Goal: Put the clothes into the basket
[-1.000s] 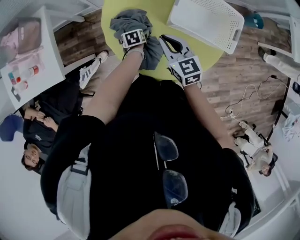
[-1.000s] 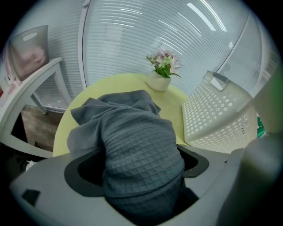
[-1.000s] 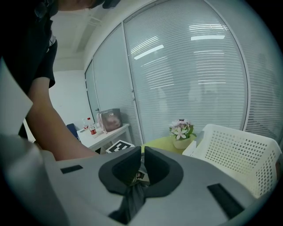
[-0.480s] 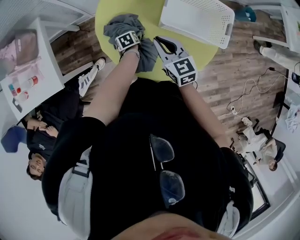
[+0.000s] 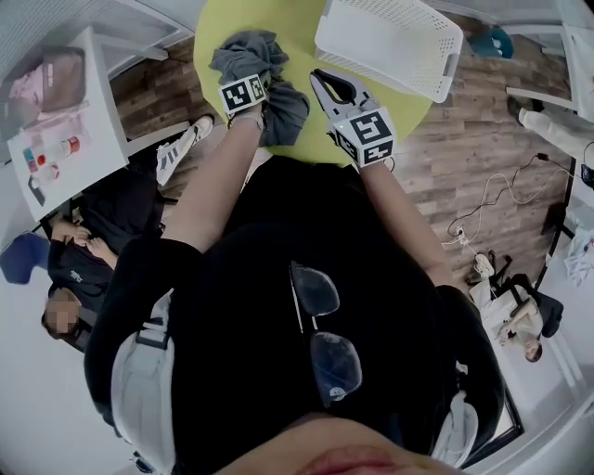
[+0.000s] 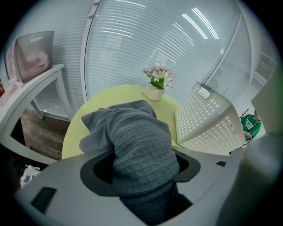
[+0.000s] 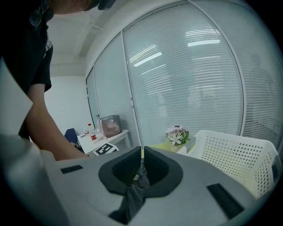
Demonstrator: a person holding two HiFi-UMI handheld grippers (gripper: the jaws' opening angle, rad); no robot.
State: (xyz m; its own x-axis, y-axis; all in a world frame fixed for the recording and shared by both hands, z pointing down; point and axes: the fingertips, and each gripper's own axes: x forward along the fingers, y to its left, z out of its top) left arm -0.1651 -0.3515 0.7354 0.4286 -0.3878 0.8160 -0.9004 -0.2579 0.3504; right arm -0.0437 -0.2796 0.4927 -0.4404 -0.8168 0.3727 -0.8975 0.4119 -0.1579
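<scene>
A grey waffle-weave cloth (image 5: 251,54) lies bunched on the round yellow-green table (image 5: 306,23). My left gripper (image 5: 252,67) reaches into the bunch. In the left gripper view a thick fold of the cloth (image 6: 132,132) fills the gap of the left gripper (image 6: 141,170), whose jaws have just been closing onto it. My right gripper (image 5: 323,80) is beside the cloth's right edge. In the right gripper view this gripper (image 7: 141,165) is shut on a thin grey corner of cloth (image 7: 132,194) that hangs below. The white perforated basket (image 5: 436,56) stands tilted at the table's far right.
A small vase of flowers (image 6: 155,86) sits at the table's far edge beside the basket (image 6: 208,119). A white side table (image 5: 56,139) with bottles is at the left. People sit on the floor at the left (image 5: 83,250) and right (image 5: 515,320). Cables (image 5: 492,186) cross the wooden floor.
The left gripper has risen a little with the cloth gathered in it. The right gripper has shifted slightly, still pinching the cloth's corner.
</scene>
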